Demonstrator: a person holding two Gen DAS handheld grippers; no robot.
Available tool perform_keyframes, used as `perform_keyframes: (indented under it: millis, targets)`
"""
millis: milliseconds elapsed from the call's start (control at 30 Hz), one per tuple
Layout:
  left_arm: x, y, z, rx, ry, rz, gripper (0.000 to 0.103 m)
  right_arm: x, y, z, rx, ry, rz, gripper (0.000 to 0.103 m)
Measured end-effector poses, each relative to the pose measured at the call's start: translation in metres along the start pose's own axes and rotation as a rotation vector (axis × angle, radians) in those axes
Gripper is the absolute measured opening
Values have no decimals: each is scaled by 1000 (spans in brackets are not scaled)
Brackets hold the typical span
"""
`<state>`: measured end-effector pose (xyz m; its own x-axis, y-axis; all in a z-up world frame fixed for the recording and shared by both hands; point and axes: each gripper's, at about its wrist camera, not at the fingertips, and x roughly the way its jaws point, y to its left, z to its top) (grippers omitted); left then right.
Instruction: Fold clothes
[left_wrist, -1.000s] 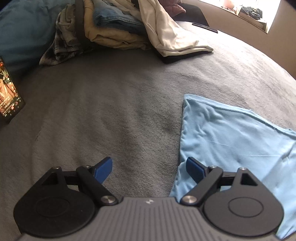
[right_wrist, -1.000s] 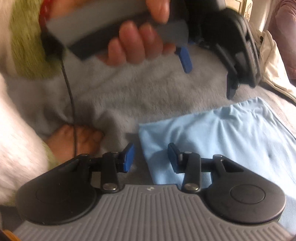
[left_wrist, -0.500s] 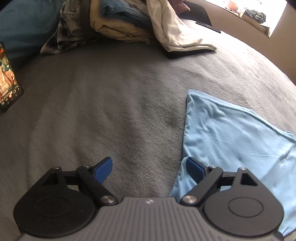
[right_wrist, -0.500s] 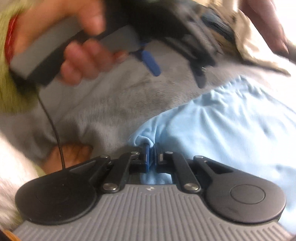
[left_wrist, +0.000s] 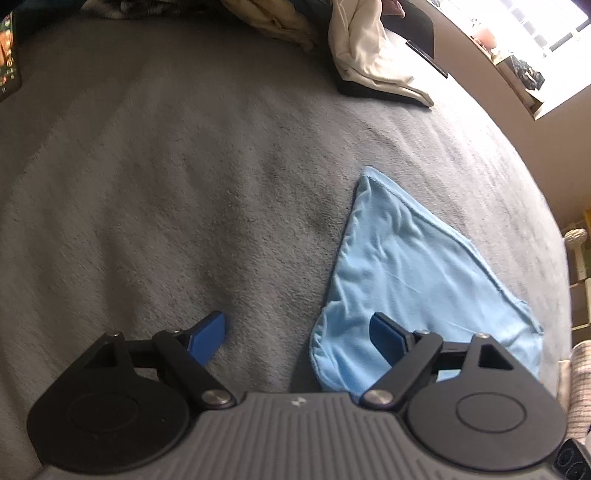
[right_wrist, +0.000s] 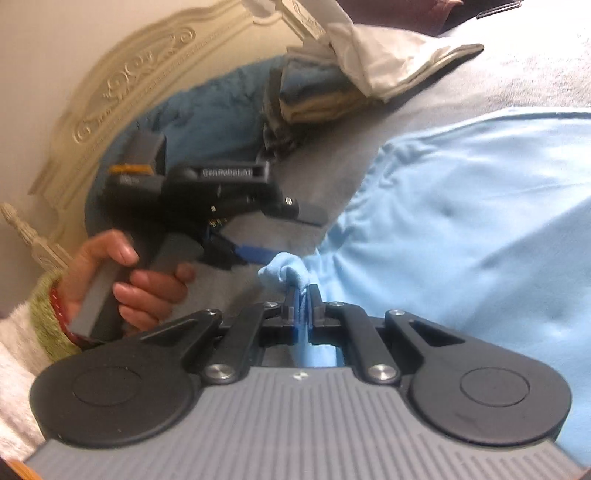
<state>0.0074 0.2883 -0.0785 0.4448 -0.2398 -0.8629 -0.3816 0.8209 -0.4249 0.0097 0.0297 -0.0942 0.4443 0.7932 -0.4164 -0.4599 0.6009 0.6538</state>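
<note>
Light-blue garment (left_wrist: 413, 280), partly folded, is lying on the grey bed toward its right edge, well apart from the clothes pile (right_wrist: 317, 92) at the headboard end. The right tool (right_wrist: 303, 295) is pinching one bunched corner of it with jaws nearly together, while the left tool (left_wrist: 295, 332) is hovering wide and empty astride the garment's near-left edge. The step in hand appears to be a corner grasp; next, the left tool probably needs to close on that edge so both can carry the fold over.
</note>
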Motion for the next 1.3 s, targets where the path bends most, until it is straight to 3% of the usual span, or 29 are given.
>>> perform_keyframes:
  millis: [267, 567, 800, 1100, 1300]
  targets:
    - [0, 3, 3, -55, 32, -81, 81, 1, 4, 3, -16, -11, 30, 2]
    - [20, -8, 1, -26, 87, -118, 77, -5, 10, 4, -45, -15, 42, 2]
    - [32, -19, 13, 3, 82, -135, 76, -8, 15, 2, -61, -14, 51, 2]
    - [52, -52, 43, 141, 71, -131, 63, -7, 17, 1, -74, -7, 56, 2]
    - [66, -74, 53, 232, 45, -70, 49, -7, 19, -1, -101, 1, 52, 2]
